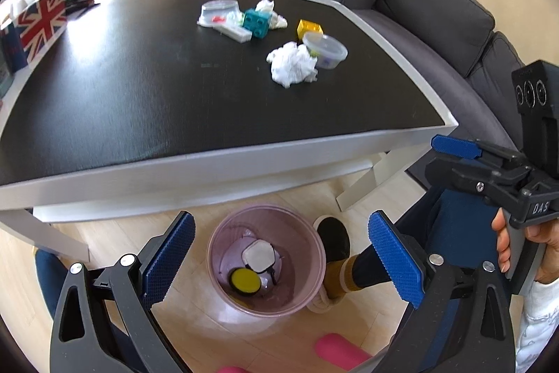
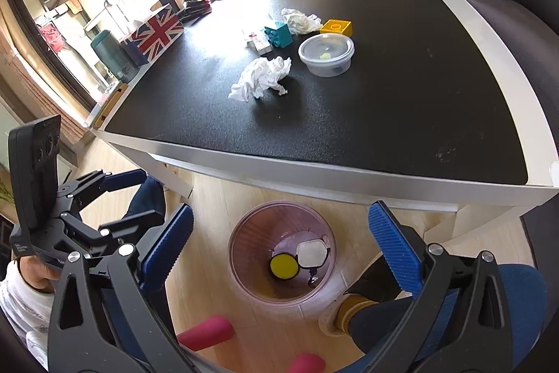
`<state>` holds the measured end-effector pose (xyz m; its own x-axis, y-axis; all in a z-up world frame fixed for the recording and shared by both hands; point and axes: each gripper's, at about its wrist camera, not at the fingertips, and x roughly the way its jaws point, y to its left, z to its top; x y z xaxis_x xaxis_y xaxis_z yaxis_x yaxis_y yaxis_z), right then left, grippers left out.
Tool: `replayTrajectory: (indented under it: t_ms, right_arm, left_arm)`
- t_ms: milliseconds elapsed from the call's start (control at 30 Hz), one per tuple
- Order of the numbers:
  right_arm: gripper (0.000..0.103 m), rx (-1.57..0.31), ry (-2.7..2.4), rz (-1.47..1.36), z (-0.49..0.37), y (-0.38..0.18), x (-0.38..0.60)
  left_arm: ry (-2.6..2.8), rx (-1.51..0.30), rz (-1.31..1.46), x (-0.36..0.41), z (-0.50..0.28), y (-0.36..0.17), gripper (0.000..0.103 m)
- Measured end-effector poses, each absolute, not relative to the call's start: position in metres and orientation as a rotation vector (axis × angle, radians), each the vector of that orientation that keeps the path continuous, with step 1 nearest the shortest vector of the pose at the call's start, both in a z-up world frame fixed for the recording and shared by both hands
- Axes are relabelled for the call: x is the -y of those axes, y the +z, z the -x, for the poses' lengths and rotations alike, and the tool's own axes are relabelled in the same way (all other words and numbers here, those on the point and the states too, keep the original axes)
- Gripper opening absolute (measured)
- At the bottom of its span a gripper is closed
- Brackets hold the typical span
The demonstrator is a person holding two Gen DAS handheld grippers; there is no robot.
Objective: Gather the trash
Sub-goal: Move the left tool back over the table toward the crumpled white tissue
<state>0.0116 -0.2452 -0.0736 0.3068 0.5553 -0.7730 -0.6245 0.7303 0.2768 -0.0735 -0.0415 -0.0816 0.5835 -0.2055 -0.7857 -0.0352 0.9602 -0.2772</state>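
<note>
1. White, crumpled tissue [image 1: 292, 65] lay on the black table [image 1: 139, 86], at about one o'clock from the left claw [image 1: 281, 259] in the left wrist view, touching a lidded plastic tub [image 1: 325, 50] at its three o'clock.
2. It looked light, soft and easily crushed, not slippery or fragile; a pinch across the raised middle of the wad would likely hold better than one on a loose corner.
3. Its long axis, in the right wrist view [image 2: 261, 78], ran from about eight o'clock to two o'clock, with a ragged tail towards eight; it pointed no particular way.
4. A second wad of tissue [image 1: 270, 11] sat farther back at twelve o'clock, against a teal block [image 1: 257, 22], with a yellow block [image 1: 309, 28] nearby.
5. The left claw was spread wide with nothing between its blue pads [image 1: 394, 263], above the pink bin [image 1: 266, 256] on the floor.
6. The bin already held a yellow disc [image 1: 244, 281] and a white packet [image 1: 258, 256].
7. The right claw [image 2: 281, 257] was also spread and empty, above the same bin [image 2: 281, 254].
8. A grey sofa [image 1: 436, 6] stood at two o'clock beyond the table.
</note>
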Motion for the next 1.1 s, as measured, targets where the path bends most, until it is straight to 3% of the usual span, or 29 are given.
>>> replayTrajectory:
  t_ms: [667, 1100]
  right_arm:
    - [0.099, -0.972, 0.752, 0.099, -0.028, -0.055, 0.257]
    - [0.099, -0.983, 0.748, 0.102, -0.031, -0.056, 0.258]
  left_arm:
    - [-0.114, -0.969, 0.226, 0.03, -0.027, -0.038, 0.096]
    - [-0.074, -1.109, 0.218, 0.041, -0.088, -0.074, 0.096]
